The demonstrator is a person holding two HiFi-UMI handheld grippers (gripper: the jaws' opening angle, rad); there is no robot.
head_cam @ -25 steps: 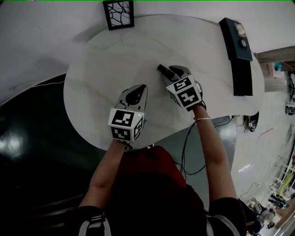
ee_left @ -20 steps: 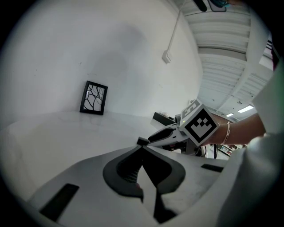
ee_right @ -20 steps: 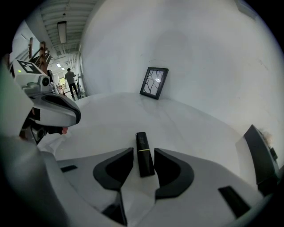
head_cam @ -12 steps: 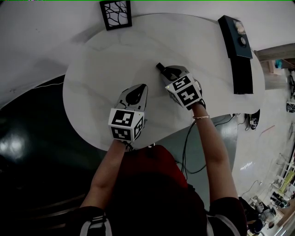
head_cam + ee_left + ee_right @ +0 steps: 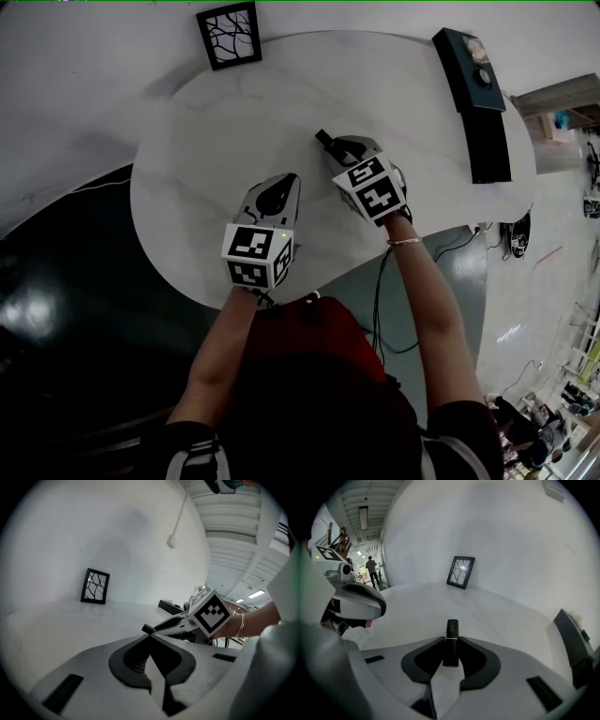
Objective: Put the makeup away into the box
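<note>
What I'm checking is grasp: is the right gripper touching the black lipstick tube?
Touching. Right gripper view: the right gripper, jaws closing, presses both sides of the black lipstick tube.

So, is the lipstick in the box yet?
Out: the lipstick sits between the right tool's closing jaws, well apart from the box.

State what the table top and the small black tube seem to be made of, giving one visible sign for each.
Table top: marble or marble-look laminate, perhaps; smooth white with faint grey veins.
Tube: likely plastic, black with a soft sheen and a thin pale band; could be metal.
</note>
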